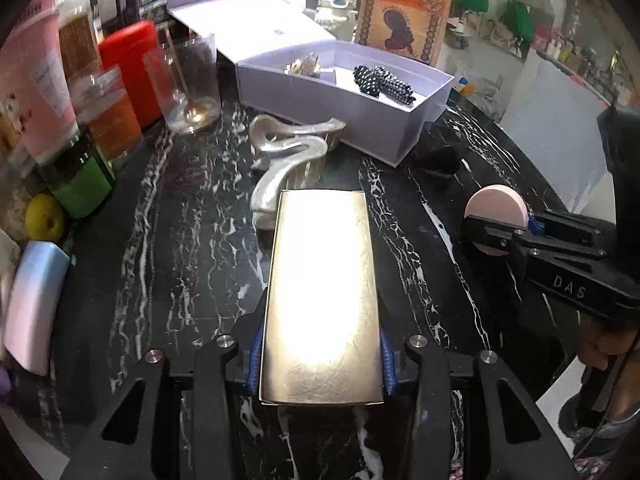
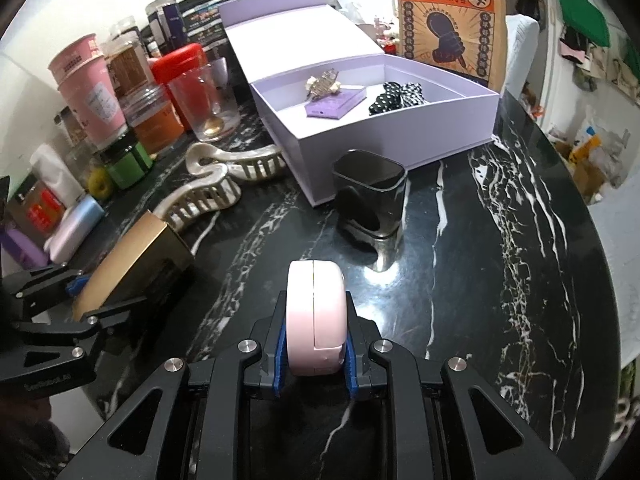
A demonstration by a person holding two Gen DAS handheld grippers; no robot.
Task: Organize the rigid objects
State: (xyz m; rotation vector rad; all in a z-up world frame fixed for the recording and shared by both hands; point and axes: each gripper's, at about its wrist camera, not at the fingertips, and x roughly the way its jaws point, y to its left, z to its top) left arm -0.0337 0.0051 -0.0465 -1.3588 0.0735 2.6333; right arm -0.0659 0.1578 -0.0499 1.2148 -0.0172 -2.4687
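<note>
Your left gripper (image 1: 320, 354) clamps a smooth gold box (image 1: 320, 300) at lower centre; your right gripper (image 2: 314, 354) pinches a round pink case (image 2: 316, 316). Beyond, a pearly hair claw (image 1: 288, 148) and a glossy black cup (image 2: 370, 200) stand before the open lilac box (image 2: 400, 136), which holds a polka-dot bow (image 2: 396, 98), a purple card box (image 2: 336, 104) and a trinket.

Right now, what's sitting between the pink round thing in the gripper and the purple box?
A black square cup stands on the marble table between the pink round case and the lavender box, seen in the right wrist view.
</note>
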